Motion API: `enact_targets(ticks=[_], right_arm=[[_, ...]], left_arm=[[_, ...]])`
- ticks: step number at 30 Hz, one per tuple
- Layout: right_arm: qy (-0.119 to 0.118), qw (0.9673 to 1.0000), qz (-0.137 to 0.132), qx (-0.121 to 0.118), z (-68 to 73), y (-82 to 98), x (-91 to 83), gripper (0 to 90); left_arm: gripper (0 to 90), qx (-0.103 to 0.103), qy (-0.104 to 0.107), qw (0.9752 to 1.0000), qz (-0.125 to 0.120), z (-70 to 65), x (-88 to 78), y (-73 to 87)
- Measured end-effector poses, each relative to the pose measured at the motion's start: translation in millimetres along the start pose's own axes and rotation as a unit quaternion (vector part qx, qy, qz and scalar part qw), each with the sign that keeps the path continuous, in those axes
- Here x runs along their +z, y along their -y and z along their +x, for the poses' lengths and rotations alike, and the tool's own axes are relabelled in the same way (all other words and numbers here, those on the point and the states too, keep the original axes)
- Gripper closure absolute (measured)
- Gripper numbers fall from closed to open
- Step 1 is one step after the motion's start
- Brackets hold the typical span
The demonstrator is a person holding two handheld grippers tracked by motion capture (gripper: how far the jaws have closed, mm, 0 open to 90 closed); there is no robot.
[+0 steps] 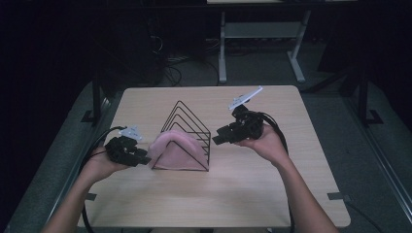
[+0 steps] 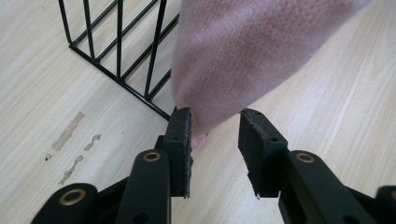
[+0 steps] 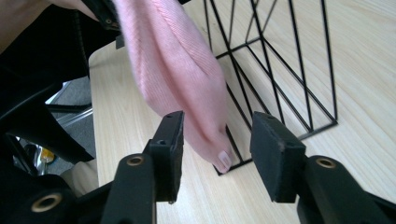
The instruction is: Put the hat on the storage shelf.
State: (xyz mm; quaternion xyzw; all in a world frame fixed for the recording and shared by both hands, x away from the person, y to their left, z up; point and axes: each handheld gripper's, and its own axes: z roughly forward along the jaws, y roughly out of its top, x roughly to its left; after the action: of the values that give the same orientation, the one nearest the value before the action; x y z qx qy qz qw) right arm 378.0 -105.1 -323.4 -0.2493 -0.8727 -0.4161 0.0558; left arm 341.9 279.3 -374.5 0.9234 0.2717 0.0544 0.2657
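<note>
The pink cloth (image 1: pixel 176 151) hangs draped over the wire rack (image 1: pixel 187 127) on the bench (image 1: pixel 272 194), its long axis running left-right across the near end. Its left end lies between the parted jaws of the left hand-held gripper (image 2: pixel 215 129), one pad touching, not clamped. The right hand-held gripper (image 1: pixel 217 140) stands just beside the rack's right end, jaws parted, empty. The left is nearer.

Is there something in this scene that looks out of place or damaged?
Yes. A pink cloth hangs over the black wire rack, sagging out both ends. Pale scuff marks mar the table near the rack.
</note>
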Motion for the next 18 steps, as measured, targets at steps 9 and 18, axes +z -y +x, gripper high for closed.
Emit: enact_targets(ticks=[9, 18], right_arm=[[0.013, 0.9998, -0.006, 0.014, -6.3, 11.9, -8.9, 48.7], [0.025, 0.9993, -0.004, 0.027, -13.0, 23.4, -14.0, 46.1]], left_arm=[[59.7, -0.009, 0.000, 0.9999, -0.006, -0.4, -1.6, 3.5], [56.0, -0.019, 0.000, 0.9998, -0.010, 0.2, -2.5, 10.4]])
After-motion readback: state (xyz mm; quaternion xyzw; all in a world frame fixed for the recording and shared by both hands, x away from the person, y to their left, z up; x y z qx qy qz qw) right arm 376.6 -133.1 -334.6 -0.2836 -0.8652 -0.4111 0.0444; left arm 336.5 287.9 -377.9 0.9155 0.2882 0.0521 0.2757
